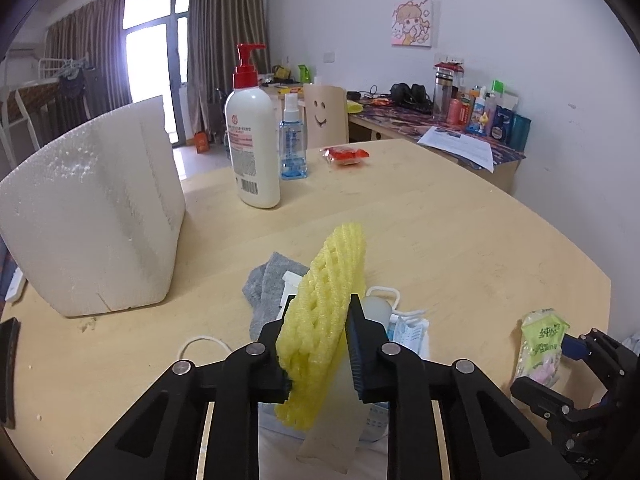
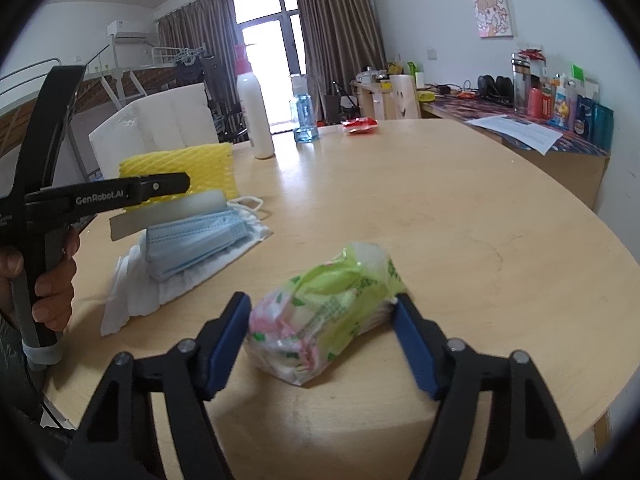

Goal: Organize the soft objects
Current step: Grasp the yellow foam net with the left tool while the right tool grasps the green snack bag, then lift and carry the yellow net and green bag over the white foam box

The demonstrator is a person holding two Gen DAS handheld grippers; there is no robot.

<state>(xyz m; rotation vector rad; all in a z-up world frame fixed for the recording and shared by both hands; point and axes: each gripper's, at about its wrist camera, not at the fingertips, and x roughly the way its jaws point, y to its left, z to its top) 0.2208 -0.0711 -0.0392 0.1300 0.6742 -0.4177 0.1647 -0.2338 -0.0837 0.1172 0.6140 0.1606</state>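
Note:
My left gripper (image 1: 318,316) is shut on a yellow foam net sleeve (image 1: 328,280), held tilted above a pile of soft things; from the right wrist view the sleeve (image 2: 180,164) stands on edge behind the left gripper's finger (image 2: 160,186). Under it lie blue face masks (image 2: 196,236), a white cloth (image 2: 132,288) and a grey sock (image 1: 268,280). My right gripper (image 2: 320,300) straddles a green and pink tissue pack (image 2: 324,308) lying on the wooden table (image 2: 440,220). Its blue pads sit close at both ends of the pack, which looks unsqueezed.
A white foam box (image 1: 92,216) stands at the left of the table. At the far end are a lotion pump bottle (image 1: 252,140), a blue spray bottle (image 1: 294,144) and a red packet (image 1: 344,156). A cluttered desk (image 1: 480,112) lines the right wall.

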